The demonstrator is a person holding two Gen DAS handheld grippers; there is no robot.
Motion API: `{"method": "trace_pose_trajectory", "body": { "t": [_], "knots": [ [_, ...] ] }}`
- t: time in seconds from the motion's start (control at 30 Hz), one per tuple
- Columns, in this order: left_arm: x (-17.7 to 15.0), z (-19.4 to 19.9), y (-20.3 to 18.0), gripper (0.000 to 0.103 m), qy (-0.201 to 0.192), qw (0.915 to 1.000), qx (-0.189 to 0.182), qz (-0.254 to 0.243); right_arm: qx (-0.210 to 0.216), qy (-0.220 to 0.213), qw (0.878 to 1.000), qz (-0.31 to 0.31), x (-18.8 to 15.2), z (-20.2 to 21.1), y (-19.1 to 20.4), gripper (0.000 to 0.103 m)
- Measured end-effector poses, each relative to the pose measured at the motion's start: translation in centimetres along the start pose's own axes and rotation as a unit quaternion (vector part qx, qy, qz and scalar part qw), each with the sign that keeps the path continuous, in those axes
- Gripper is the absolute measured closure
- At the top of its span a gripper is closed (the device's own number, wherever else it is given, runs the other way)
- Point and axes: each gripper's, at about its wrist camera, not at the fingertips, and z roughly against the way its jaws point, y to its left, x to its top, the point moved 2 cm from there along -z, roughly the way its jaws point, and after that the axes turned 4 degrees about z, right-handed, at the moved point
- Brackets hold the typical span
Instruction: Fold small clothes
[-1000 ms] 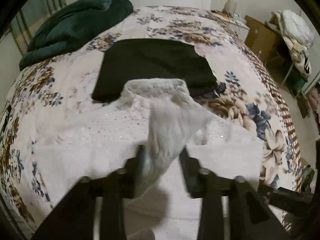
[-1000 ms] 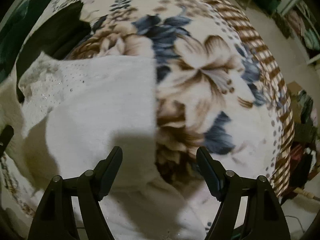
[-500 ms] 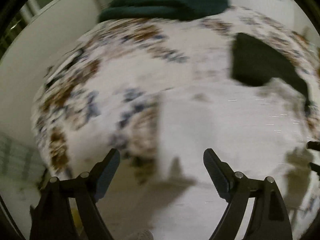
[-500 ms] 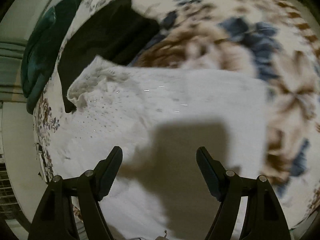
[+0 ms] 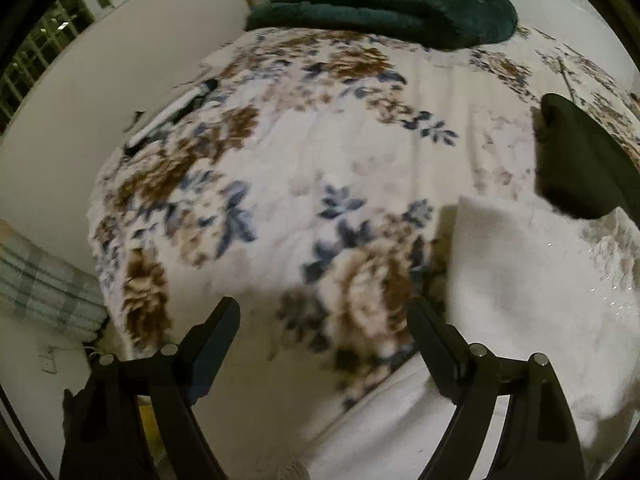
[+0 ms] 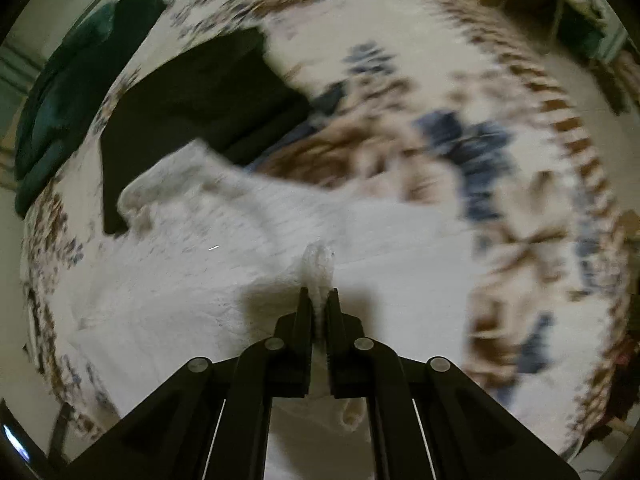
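Right tongs (image 6: 318,300) are pinched tight on a little ridge of the white top (image 6: 224,264), the fabric bunched up and poking out past the tips. Left tongs (image 5: 324,316) are spread wide with nothing between them, hanging over bare floral bedspread (image 5: 280,184) just off the top's left edge, which in that view sits to the lower right (image 5: 532,280). The white top lies spread out on the bed, sparkly dots across it, its lacy collar end touching and slightly overlapping a folded black garment (image 6: 192,104) just beyond it. Further past the black one, at the far end of the bed, there's a dark green blanket (image 5: 392,0) in a heap. Right-side view is pretty blurry.
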Motion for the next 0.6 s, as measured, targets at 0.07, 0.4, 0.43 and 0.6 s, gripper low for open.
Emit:
{"method": "trace_pose_trajectory", "body": {
  "t": [0.07,0.4,0.43,0.6],
  "knots": [
    [0.8,-1.1,-1.7,0.018,0.008,0.9999,-0.012,-0.008,-0.029,-0.003,1.000,-0.002,0.1,0.8,-2.3,0.098],
    [2.8,-7.4,-11.3,0.018,0.022,0.9912,-0.008,-0.130,-0.042,0.066,0.996,-0.033,-1.5,-3.4,-9.5,0.091],
    [2.7,-7.8,-11.6,0.018,0.026,0.9898,-0.005,-0.140,-0.034,0.076,0.995,-0.046,-1.5,-3.8,-9.9,0.082],
    [2.2,-7.4,-10.7,0.018,0.027,0.9883,-0.010,-0.150,0.023,0.050,0.991,-0.120,-1.9,-1.0,-12.7,0.054]
  ]
}}
